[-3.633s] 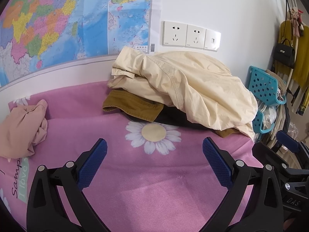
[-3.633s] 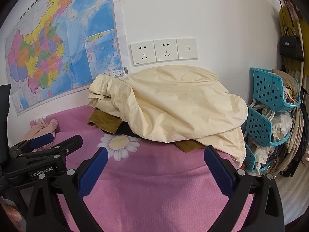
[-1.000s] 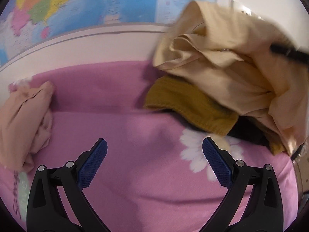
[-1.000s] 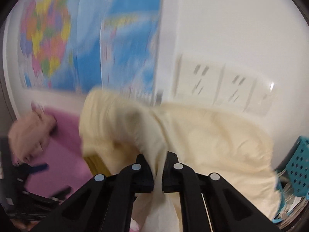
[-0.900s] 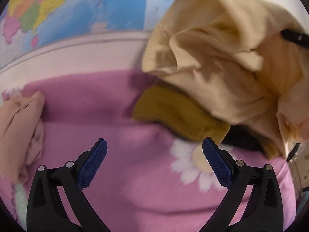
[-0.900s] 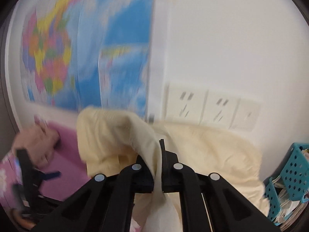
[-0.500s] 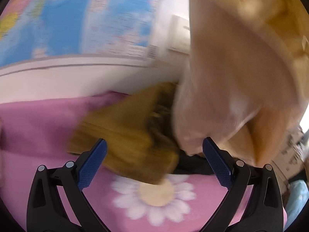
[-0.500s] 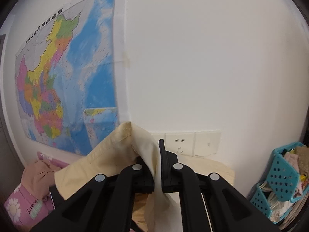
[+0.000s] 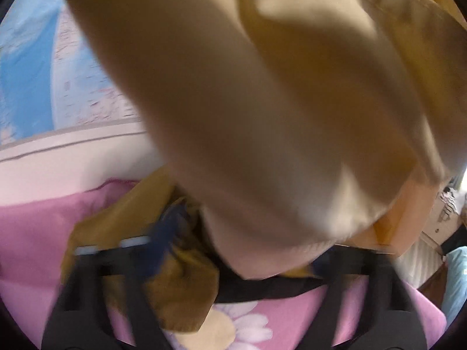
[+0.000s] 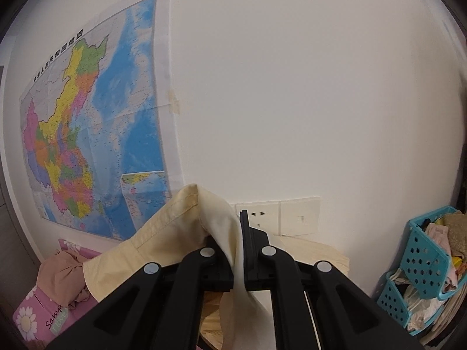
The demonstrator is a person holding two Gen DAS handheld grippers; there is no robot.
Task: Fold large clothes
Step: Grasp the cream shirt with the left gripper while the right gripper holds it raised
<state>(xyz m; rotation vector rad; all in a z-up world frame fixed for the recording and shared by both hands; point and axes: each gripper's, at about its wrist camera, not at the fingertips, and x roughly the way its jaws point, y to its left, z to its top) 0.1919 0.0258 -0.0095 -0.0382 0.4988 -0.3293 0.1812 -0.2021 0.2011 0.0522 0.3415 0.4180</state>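
High above the pink flowered bedspread (image 9: 38, 233), the right gripper (image 10: 238, 250) pinches a fold of the cream shirt (image 10: 163, 242), a light, limp cloth best retaken at collar or shoulder seam, while the blurred left gripper (image 9: 239, 250) below it defies reading.

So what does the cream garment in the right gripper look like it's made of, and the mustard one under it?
The cream garment looks like thin matte woven cotton or a blend: stitched hem, soft creases, draping limply from the right gripper. The mustard garment seems heavier and matte, possibly knit or twill; blur leaves that open.
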